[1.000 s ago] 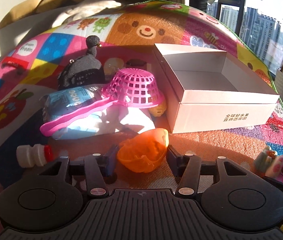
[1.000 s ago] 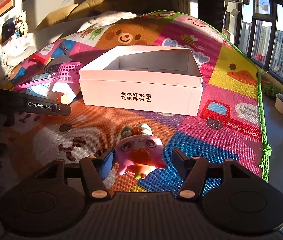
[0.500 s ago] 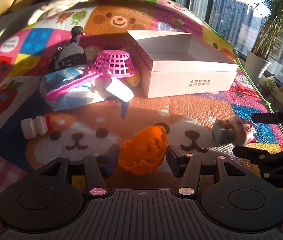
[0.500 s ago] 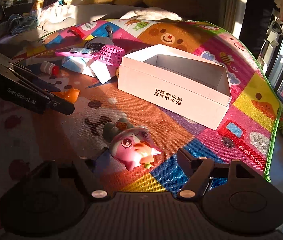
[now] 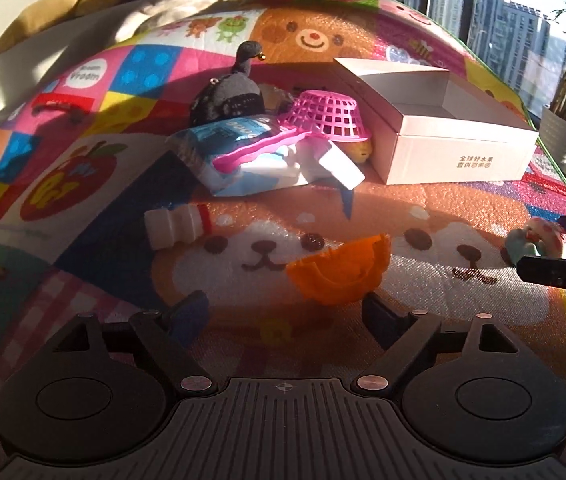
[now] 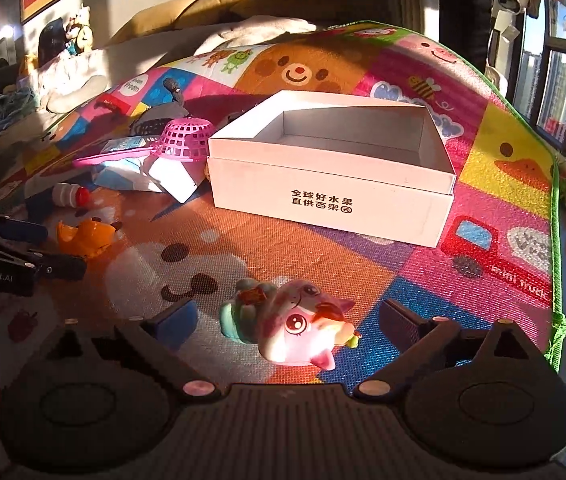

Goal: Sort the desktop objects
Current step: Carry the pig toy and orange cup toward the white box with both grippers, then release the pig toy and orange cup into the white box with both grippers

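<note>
Open white cardboard box (image 6: 331,176) at the back of the patterned play mat (image 6: 499,176), upturned pink plastic basket (image 6: 185,138) left of it, pink cat figurine (image 6: 295,326) in front.

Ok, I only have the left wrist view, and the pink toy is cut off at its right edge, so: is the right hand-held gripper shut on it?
Observer: No. The right hand-held gripper is open. The pink toy lies on its side on the mat between the fingers, and neither one touches it.
Operator: Good. The white box's wall hides most of the inside from me. Is anything in there?
Observer: Nothing that the right wrist view shows. The white box is bare along its back and right inner walls and the floor below them, but its near wall hides the front strip here too.
</note>
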A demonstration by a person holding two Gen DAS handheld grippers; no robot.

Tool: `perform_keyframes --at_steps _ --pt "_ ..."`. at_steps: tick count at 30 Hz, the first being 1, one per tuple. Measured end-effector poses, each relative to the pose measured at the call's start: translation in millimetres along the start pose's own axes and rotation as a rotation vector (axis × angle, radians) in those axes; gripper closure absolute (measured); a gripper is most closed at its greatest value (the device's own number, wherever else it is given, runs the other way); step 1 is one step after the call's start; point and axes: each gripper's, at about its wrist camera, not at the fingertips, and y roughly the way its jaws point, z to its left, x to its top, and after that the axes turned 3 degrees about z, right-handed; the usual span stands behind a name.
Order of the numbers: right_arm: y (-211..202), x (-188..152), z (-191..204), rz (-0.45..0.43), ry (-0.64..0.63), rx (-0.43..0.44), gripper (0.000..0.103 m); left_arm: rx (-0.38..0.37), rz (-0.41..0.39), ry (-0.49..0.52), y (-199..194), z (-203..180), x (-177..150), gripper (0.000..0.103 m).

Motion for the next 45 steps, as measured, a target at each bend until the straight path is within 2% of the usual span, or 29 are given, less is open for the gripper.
perform_keyframes --at_steps 2,5,8,10,11,12,15,18,23,29,37,42,45 --pt "3 0 0 0.013 0.034 0.011 0.005 -0.019 -0.006 -0.002 -4 3 -1 0.009" --pt "3 -4 3 -0.002 0.055 -0.01 0.005 -0.078 -0.015 0.002 -9 1 -1 0.008" --pt "3 -6 2 -0.011 0.076 -0.02 0.007 -0.105 -0.03 0.003 -10 -9 2 0.008" --pt "4 -5 2 -0.004 0.078 -0.02 0.016 -0.107 -0.038 -0.005 -7 -16 4 0.008" --pt "5 -4 3 0.009 0.071 -0.018 0.029 -0.105 -0.04 -0.009 -6 -19 5 0.008" --pt "6 -4 3 0.017 0.067 -0.016 0.031 -0.102 -0.043 -0.013 -3 -23 6 0.008" --pt "4 -5 7 0.006 0.046 -0.023 0.032 -0.079 -0.04 -0.035 3 -30 7 0.011" --pt "2 -8 11 0.001 0.033 -0.018 0.032 -0.064 -0.035 -0.069 8 -32 10 0.019" --pt "-2 -9 13 -0.004 0.025 -0.008 0.032 -0.03 -0.046 -0.068 12 -33 11 0.039" --pt "-18 -10 15 -0.029 0.003 -0.011 0.032 -0.031 -0.053 -0.03 -1 -34 4 0.039" --pt "-54 -17 14 -0.06 -0.026 0.008 0.032 -0.097 -0.087 0.087 -42 -59 -13 0.039" --pt "-78 -20 9 -0.084 -0.039 0.004 0.033 -0.143 -0.164 0.14 -62 -77 0 0.039" --pt "-89 -8 -3 -0.114 -0.001 0.005 0.033 -0.151 -0.201 0.172 -61 -85 18 0.039"
